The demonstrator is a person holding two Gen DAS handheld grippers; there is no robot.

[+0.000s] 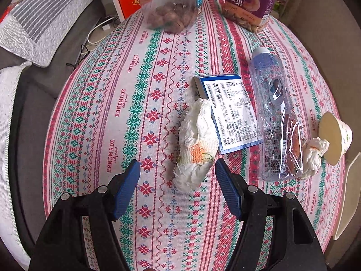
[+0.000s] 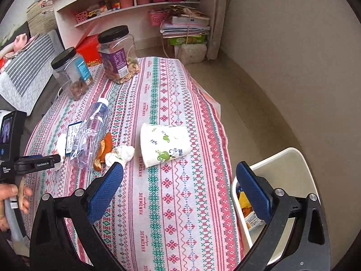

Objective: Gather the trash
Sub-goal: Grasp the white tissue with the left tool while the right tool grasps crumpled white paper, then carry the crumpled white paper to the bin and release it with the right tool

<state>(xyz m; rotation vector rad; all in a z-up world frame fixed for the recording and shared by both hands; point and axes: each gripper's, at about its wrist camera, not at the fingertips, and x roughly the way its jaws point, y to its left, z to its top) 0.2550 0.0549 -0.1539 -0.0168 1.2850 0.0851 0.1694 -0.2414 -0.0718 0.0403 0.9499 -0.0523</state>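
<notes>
My left gripper (image 1: 177, 169) is open, its blue pads either side of the near end of a crumpled white tissue roll (image 1: 197, 144) on the patterned tablecloth (image 1: 140, 113). Beside it lie a blue-and-white flattened box (image 1: 232, 110), an empty clear plastic bottle (image 1: 270, 103), a clear wrapper with orange peel (image 1: 293, 144), a small tissue wad (image 1: 314, 155) and a tipped paper cup (image 1: 336, 135). My right gripper (image 2: 179, 176) is open and empty, above the table's near part, with the paper cup (image 2: 164, 143) ahead of it. A white trash bin (image 2: 282, 176) stands beside the table at right, holding some wrappers.
Two clear snack jars with black lids (image 2: 72, 72) (image 2: 117, 54) stand at the table's far end. A grey sofa with striped cushions (image 1: 42, 15) lies left of the table. Shelves (image 2: 135, 2) and stacked books (image 2: 187, 26) are behind. A beige wall is at right.
</notes>
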